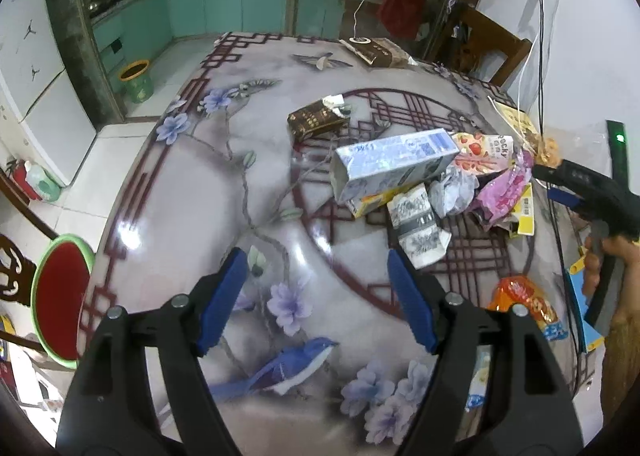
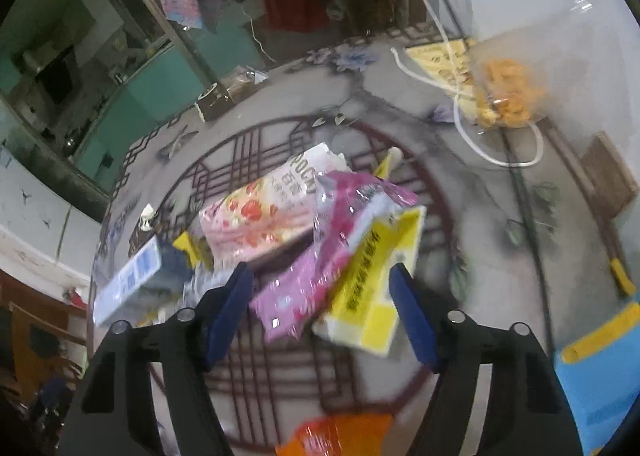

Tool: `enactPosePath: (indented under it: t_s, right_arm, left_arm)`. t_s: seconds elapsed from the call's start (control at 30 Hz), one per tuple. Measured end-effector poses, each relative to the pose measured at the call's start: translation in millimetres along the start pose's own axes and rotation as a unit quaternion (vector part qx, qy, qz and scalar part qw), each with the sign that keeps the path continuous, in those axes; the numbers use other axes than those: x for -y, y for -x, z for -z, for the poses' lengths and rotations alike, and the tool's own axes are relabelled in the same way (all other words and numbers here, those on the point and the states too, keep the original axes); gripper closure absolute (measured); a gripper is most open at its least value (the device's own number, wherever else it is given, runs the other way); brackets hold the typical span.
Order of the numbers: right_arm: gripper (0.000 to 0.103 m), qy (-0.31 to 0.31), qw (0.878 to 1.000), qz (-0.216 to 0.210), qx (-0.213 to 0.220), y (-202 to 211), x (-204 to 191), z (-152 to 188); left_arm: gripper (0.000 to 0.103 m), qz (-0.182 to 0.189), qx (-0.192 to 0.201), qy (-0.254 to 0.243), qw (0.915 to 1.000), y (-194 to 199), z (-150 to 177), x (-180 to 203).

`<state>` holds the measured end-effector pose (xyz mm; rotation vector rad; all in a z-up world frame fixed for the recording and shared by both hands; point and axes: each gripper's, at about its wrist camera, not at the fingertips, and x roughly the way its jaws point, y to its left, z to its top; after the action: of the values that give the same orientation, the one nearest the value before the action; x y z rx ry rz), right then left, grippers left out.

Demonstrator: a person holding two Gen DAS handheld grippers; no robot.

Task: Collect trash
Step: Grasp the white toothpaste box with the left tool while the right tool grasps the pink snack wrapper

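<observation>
A heap of trash lies on the patterned table: a blue-white carton, a Pocky box, a pink wrapper, a yellow box, crumpled paper and a grey printed carton. A brown box lies apart, farther back. My left gripper is open and empty, above the table short of the heap. My right gripper is open over the pink wrapper and yellow box, holding nothing. The Pocky box and blue-white carton lie beyond.
An orange snack packet and a blue-yellow box lie at the near right edge. A clear bag of orange snacks, a white cord and a brown box sit at the back. A red stool stands left.
</observation>
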<state>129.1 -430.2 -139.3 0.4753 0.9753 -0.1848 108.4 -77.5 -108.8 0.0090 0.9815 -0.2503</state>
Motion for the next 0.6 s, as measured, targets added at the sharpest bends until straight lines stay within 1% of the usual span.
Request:
enactPosePath:
  t_s: [0.1,0.13,0.2,0.23,0.27,0.3,0.37,0.4,0.43,0.47,0.5,0.6]
  right_arm:
    - [0.037,-0.009,1.0,0.0,-0.026,-31.4,-1.2,-8.4]
    - [0.037,-0.01,0.999,0.004,-0.033,-39.7,-1.9,-9.8]
    - [0.041,-0.009,0.999,0.014,-0.045,-55.7,-1.8,-13.4]
    - [0.05,-0.003,0.999,0.023,-0.047,-61.0,-2.2,-13.5]
    - [0.063,0.003,0.998,0.029,-0.049,-66.8,-4.5,-14.7]
    - [0.065,0.016,0.998,0.035,-0.052,-71.5,-6.1,-14.8]
    - [0.077,0.039,0.997,0.041,-0.043,-72.9,-10.2,-14.9]
    - [0.082,0.046,0.998,0.037,-0.037,-69.5,-10.4,-14.6]
    - [0.09,0.045,0.998,0.03,-0.031,-66.3,-8.8,-15.6]
    - [0.093,0.042,0.999,0.019,-0.024,-61.7,-7.3,-16.2]
    - [0.093,0.036,0.999,0.006,-0.021,-56.1,-4.8,-16.6]
    - [0.095,0.035,0.999,-0.008,-0.021,-51.0,-3.3,-17.4]
  left_arm:
    - [0.03,-0.002,0.002,-0.014,0.9999,-8.0,-14.9,7.4]
    - [0.028,-0.002,0.003,-0.02,0.9998,-10.5,-19.7,9.6]
    - [0.024,0.0,0.006,-0.037,0.9993,-17.4,-32.0,16.0]
    - [0.023,0.002,0.007,-0.046,0.9989,-21.4,-38.0,19.6]
    - [0.022,0.003,0.008,-0.055,0.9984,-26.5,-44.3,23.3]
    - [0.022,0.004,0.007,-0.061,0.9981,-30.0,-48.5,26.5]
    - [0.022,0.01,0.0,-0.075,0.9971,-43.8,-59.9,33.9]
    - [0.021,0.014,-0.003,-0.083,0.9964,-50.3,-64.4,37.8]
    - [0.021,0.017,-0.008,-0.096,0.9952,-59.2,-69.7,43.2]
    - [0.021,0.02,-0.011,-0.109,0.9937,-67.0,-73.8,48.2]
    - [0.021,0.025,-0.016,-0.123,0.9919,-75.1,-77.4,54.1]
    - [0.02,0.042,-0.038,-0.159,0.9856,-99.5,-84.8,68.7]
